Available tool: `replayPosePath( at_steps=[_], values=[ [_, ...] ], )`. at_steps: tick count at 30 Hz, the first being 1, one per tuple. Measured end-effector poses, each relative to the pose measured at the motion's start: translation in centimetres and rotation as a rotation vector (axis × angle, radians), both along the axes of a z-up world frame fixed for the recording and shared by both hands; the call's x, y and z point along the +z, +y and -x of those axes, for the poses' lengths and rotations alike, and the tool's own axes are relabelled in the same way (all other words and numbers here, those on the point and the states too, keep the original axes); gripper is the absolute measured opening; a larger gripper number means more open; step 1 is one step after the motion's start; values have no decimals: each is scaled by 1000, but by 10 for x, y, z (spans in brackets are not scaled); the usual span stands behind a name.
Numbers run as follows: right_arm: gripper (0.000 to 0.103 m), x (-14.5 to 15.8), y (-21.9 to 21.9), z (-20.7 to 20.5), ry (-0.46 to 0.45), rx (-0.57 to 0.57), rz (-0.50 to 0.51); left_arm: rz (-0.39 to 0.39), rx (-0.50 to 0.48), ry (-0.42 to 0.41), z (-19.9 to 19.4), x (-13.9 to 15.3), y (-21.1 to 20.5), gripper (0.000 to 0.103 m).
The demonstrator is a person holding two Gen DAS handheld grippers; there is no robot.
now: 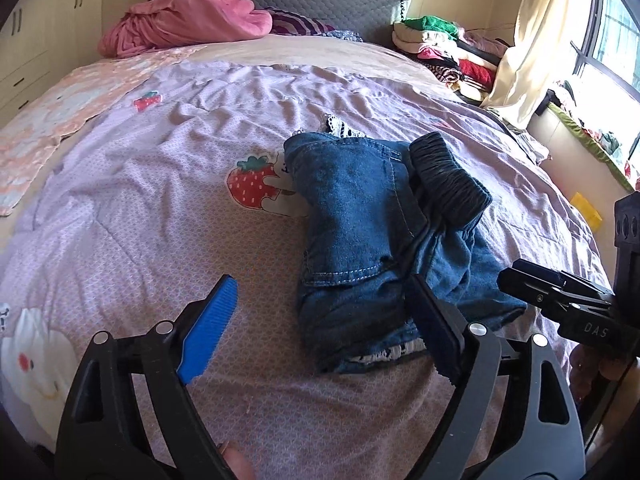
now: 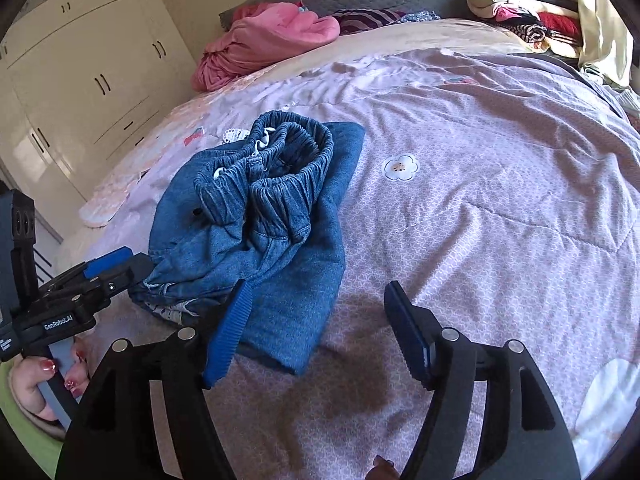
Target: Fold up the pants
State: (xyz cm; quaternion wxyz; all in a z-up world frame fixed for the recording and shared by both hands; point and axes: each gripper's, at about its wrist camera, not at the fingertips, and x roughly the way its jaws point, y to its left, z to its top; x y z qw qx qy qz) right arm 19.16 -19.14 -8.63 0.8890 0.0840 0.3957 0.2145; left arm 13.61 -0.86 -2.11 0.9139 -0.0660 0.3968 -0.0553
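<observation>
Left wrist view shows the left gripper [image 1: 324,328] with its two blue pads spread apart and holding nothing; its right pad is in front of the near edge of the pants [image 1: 372,240]. The pants are small blue jeans, lying in a rumpled, partly folded bundle on the purple quilt [image 1: 160,200] of the bed. Right of the pants, the right gripper [image 2: 320,332] is also spread wide and empty, its left pad over the near corner of the denim. Far behind the pants, a pink blanket [image 1: 188,20] lies at the headboard, and to the right of the pants a pile of clothes [image 1: 444,48] sits beside the bed.
</observation>
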Motion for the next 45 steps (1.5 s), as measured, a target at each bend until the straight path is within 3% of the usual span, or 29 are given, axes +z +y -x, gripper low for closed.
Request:
replayPosePath(
  at_steps=[16,18,27,38,45],
  values=[
    [86,39,-12,58,-116,-17,26,-19,-14,-29,54,24,-6,93],
    [91,43,-13,69,-137,-20,34,-20,-14,-31,61,26,-7,93],
    [98,51,-15,112,-195,-44,101,-20,-26,-40,99,26,-13,93],
    [98,43,-16,152,-239,-128,196,-7,-6,-45,136,16,-19,93],
    [98,34,-19,157,-201,-129,183,-10,-17,-27,146,7,-23,93]
  ],
)
